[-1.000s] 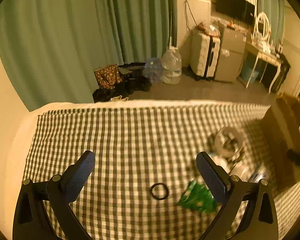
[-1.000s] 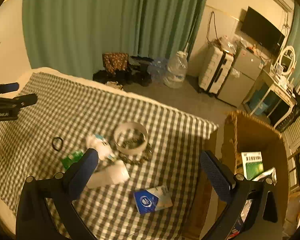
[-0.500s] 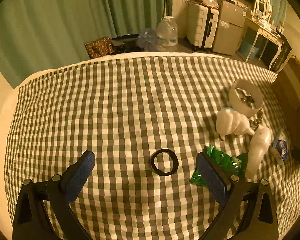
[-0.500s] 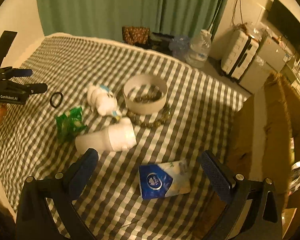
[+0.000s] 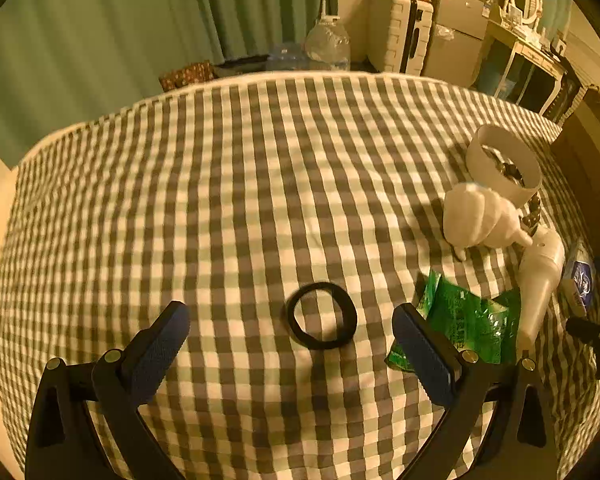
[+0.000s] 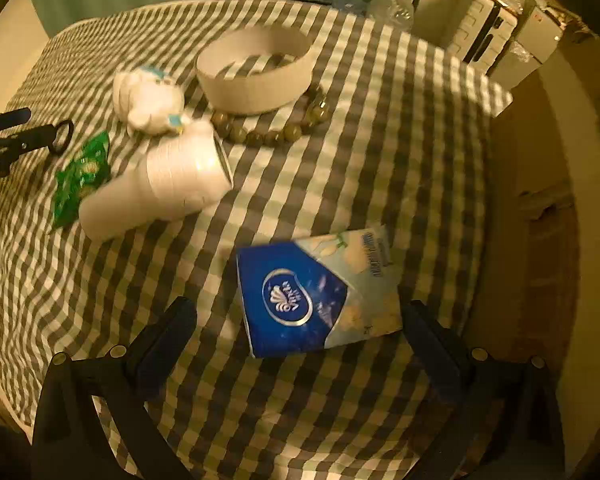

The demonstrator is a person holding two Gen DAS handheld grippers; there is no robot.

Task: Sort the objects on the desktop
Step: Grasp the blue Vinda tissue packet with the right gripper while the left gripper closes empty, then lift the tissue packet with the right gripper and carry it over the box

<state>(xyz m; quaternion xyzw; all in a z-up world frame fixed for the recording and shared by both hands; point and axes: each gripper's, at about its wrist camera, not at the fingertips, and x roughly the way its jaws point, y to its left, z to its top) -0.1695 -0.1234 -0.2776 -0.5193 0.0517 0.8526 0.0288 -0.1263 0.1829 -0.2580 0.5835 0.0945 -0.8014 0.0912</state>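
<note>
A black ring (image 5: 321, 315) lies flat on the checked cloth, just ahead of my open, empty left gripper (image 5: 292, 340), between its fingertips. A blue tissue pack (image 6: 316, 292) lies just ahead of my open, empty right gripper (image 6: 300, 328). A green snack packet (image 5: 464, 320) lies by the left gripper's right finger; it also shows in the right wrist view (image 6: 82, 176). A stack of white cups (image 6: 160, 180) lies on its side, next to a white toy (image 6: 148, 98), a white round bowl (image 6: 256, 66) and a string of beads (image 6: 268, 134).
The checked cloth (image 5: 228, 184) covers the whole table. A brown cardboard box (image 6: 540, 200) stands at the table's right edge. Green curtains (image 5: 100, 32), a water bottle (image 5: 327, 44) and a suitcase (image 5: 400, 36) are beyond the far edge.
Both grippers have come down and forward toward the table. The ring now sits between the left fingertips, and the tissue pack is close in front of the right gripper.
</note>
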